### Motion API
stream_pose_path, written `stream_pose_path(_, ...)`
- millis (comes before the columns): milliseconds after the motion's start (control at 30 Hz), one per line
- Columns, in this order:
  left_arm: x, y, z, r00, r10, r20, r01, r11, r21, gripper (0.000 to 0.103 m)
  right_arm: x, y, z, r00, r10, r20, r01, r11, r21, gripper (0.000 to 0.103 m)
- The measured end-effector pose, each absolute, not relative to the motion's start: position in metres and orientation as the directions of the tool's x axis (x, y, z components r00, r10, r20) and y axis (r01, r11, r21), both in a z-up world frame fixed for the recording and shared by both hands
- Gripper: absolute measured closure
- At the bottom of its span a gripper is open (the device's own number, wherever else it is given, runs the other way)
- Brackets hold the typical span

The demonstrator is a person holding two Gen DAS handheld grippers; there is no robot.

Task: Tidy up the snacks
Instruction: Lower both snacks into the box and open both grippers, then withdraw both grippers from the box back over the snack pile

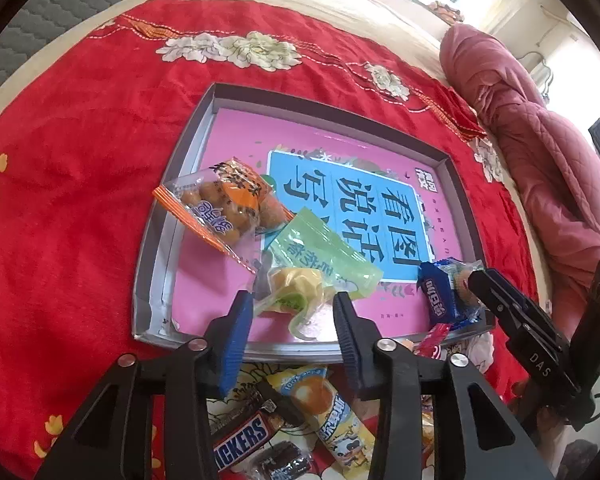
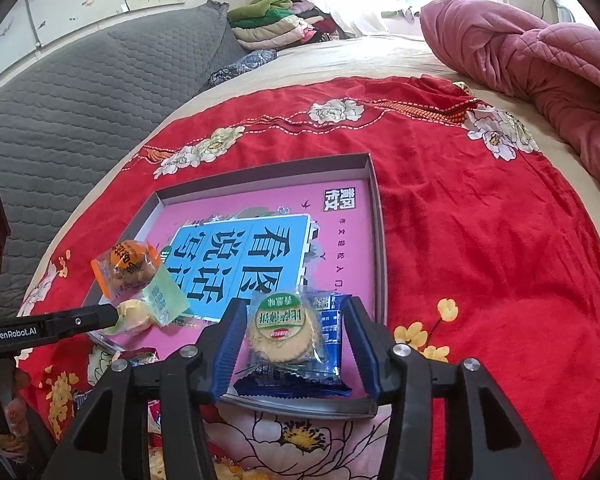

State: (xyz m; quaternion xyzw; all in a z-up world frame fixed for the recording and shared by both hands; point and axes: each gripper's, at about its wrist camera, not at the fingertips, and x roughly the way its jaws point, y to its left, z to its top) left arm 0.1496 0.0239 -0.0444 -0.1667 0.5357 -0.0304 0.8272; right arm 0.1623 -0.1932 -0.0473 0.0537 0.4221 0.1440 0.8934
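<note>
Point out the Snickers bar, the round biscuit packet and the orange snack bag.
Snickers bar [image 1: 242, 442], left wrist view, on its lettering.
Round biscuit packet [image 2: 283, 330], right wrist view, biscuit's centre.
Orange snack bag [image 1: 220, 204], left wrist view, bag's middle.

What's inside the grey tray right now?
In the tray: a pink book, orange snack bag, green packet, blue cracker packets. Beneath the book is hidden.
</note>
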Motion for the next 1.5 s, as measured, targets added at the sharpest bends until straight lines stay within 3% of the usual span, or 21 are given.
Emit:
stream_pose_path(633,0.135,0.029,-0.011,0.459,-0.227,-0.859,-0.094,0.949,-0.301,0.054,0.147,-0.187,-0.020,0.657,0.336,-0.674,-0.278,0.940,0.197,0.049)
stream_pose_path(1500,0.106,0.036,0.003,0.452,-0.221,-0.864,-0.073,0.956,-0.283,0.053,0.121,-0.180,-0.014,0.659,0.351,-0.665,-0.327,0.930,0.166,0.047)
